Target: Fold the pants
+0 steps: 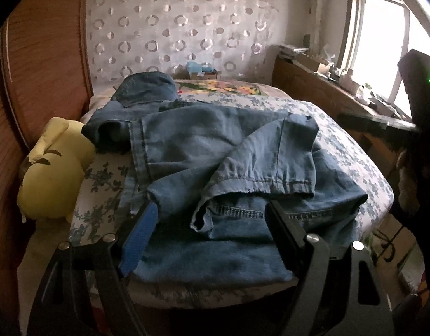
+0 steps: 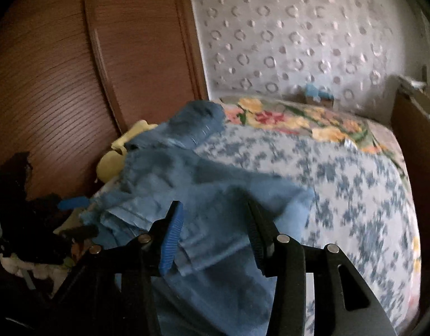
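Blue denim pants (image 1: 215,162) lie crumpled on the bed, legs folded over the waist part, one hem turned up near the front edge. My left gripper (image 1: 212,210) is open, its fingers straddling the near denim just above the cloth. In the right wrist view the pants (image 2: 203,190) spread from the left toward the middle of the bed. My right gripper (image 2: 215,210) is open over the near fold of denim, holding nothing. The left gripper's blue pad (image 2: 72,203) shows at the left in the right wrist view.
A floral bedspread (image 1: 340,145) covers the bed. A yellow plush toy (image 1: 55,168) lies at the left bed edge by the wooden wardrobe (image 1: 41,70). A wooden desk (image 1: 312,84) with clutter stands at the right under the window. A small box (image 1: 203,71) sits by the far wall.
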Demonstrator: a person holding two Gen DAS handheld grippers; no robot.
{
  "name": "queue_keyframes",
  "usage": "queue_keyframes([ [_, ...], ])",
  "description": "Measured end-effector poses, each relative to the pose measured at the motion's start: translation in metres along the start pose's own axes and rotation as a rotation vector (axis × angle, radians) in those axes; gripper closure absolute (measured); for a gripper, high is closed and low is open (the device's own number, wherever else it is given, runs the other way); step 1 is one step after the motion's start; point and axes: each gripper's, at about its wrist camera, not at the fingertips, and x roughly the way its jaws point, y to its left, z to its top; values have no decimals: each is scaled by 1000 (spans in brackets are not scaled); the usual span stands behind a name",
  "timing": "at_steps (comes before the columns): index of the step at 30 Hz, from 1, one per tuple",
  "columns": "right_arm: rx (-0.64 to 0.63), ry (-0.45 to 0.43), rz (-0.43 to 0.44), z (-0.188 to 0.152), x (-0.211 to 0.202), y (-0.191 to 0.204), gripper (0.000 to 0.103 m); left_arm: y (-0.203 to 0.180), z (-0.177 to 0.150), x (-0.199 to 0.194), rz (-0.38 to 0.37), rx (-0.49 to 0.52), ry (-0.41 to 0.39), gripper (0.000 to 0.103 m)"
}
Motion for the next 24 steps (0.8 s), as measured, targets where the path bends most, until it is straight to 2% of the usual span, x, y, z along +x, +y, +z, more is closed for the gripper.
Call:
queue_keyframes([
  [9,46,64,14,-36,10,43,56,2,0,24,2,32,32,29],
  [18,121,113,55,-50,22,74,56,7,-6,39,28,38,57,30],
  [23,158,121,76,-47,25,85,56,3,-8,38,6,54,36,44],
  [24,157,121,79,-43,34,75,56,1,-9,39,3,61,33,49],
])
